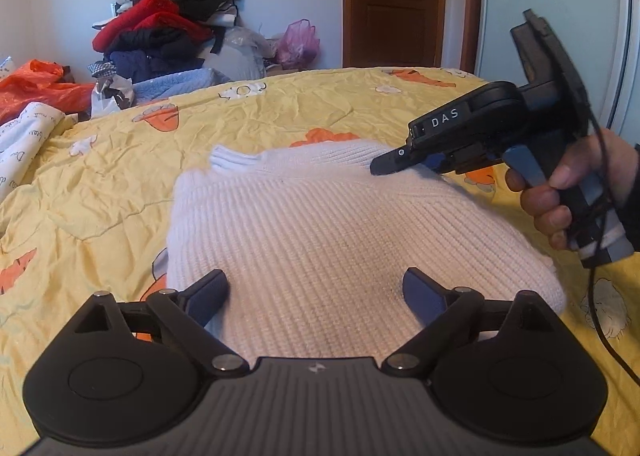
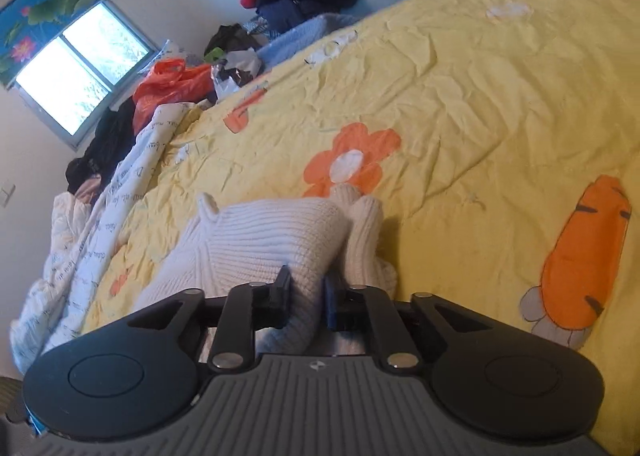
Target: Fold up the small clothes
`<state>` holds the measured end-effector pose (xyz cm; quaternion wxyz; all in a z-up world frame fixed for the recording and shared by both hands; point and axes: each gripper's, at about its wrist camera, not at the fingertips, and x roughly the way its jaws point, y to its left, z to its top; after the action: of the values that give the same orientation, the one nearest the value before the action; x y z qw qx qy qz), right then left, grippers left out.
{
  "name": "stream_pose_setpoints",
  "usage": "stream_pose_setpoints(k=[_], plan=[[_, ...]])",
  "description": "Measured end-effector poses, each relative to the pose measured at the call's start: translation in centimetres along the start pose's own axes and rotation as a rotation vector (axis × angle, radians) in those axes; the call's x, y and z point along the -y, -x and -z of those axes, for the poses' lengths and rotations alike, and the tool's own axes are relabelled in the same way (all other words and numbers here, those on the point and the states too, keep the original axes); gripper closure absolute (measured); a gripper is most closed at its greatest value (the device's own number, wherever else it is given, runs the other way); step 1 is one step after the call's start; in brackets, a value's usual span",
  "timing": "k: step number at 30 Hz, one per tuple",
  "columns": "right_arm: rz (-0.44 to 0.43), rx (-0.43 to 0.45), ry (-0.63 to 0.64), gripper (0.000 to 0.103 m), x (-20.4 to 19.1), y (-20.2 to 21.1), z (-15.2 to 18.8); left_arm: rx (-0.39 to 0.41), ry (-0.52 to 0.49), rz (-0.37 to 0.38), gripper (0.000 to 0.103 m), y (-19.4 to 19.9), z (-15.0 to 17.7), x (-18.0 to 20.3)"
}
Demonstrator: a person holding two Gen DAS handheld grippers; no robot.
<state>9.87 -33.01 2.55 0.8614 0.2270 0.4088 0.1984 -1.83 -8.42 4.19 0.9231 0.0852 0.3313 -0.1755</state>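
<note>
A white ribbed knit sweater (image 1: 320, 232) lies partly folded on the yellow bedspread (image 1: 120, 176). My left gripper (image 1: 316, 292) is open, its fingers spread just above the sweater's near part, holding nothing. My right gripper (image 1: 384, 166) comes in from the right at the sweater's far right edge. In the right wrist view the right gripper (image 2: 306, 296) is shut on a fold of the sweater (image 2: 256, 240), with the knit bunched between its fingers. The sweater's cuff (image 2: 360, 216) lies beside it on the bedspread (image 2: 460, 96).
A pile of dark, red and blue clothes (image 1: 168, 20) stands beyond the bed's far left side. An orange bag (image 1: 36, 84) and a white printed quilt (image 1: 24, 132) lie at the left. A wooden door (image 1: 396, 0) is behind. A window (image 2: 80, 68) is on the left wall.
</note>
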Motion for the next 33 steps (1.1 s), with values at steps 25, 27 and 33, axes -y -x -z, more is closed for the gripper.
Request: stream_pose_setpoints(k=[25,27,33], plan=[[-0.051,0.003,0.094,0.049,-2.4,4.4,2.6,0.164,-0.038,-0.016,0.006,5.6,1.5,-0.4],[-0.076,0.015,0.067,0.04,-2.3,5.1,2.0,0.187,-0.021,-0.008,0.006,7.4,2.4,-1.8],[-0.06,-0.013,-0.009,0.033,-1.6,2.3,-1.1,0.121,-0.26,-0.017,0.006,9.5,6.6,-0.6]])
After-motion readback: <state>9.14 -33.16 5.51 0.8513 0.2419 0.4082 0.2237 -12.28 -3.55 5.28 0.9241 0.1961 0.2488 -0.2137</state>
